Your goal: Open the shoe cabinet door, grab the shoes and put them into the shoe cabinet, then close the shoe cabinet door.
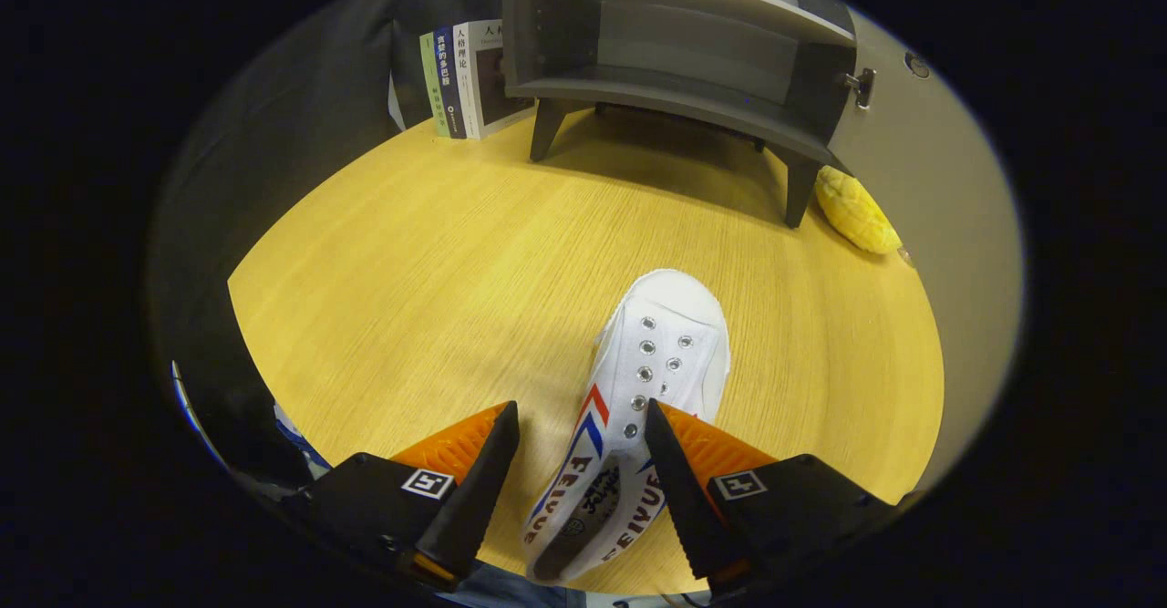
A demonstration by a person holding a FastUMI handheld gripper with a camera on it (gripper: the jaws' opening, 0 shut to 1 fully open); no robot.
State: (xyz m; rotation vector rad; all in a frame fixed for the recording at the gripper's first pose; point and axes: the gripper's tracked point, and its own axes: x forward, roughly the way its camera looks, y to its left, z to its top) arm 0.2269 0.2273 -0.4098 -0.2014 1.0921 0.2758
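Tongs: the tongs (582, 426) stand wide open, orange-backed black fingers (479, 489) spread to either side of the shoe; the right finger's tip lies at the shoe's eyelet side, whether touching cannot be told, and the left finger stands apart from it, so nothing is held.
Shoe: a white canvas shoe (638, 407) lies on the desk between the fingers, toe pointing ahead toward the cabinet, heel opening down near the finger bases.
Shoe markings: red and blue stripes on its side, metal eyelets without laces, and red lettering that seems to read "FEIYUE" along the sole edge, partly hidden.
Desk: a round, light wood desk (410, 280) carries everything.
Shoe cabinet: a grey shoe cabinet (675, 52) on short legs stands well beyond the shoe at the far side of the desk, its door (921, 180) swung open to the right, its inside bare.
Way between: bare desk lies between the shoe's toe and the cabinet front.
Yellow thing: a yellow ridged object (855, 211) lies by the cabinet's right front leg, just before the open door.
Books: a few upright books (465, 79) stand left of the cabinet, spines with Chinese writing too small to read surely.
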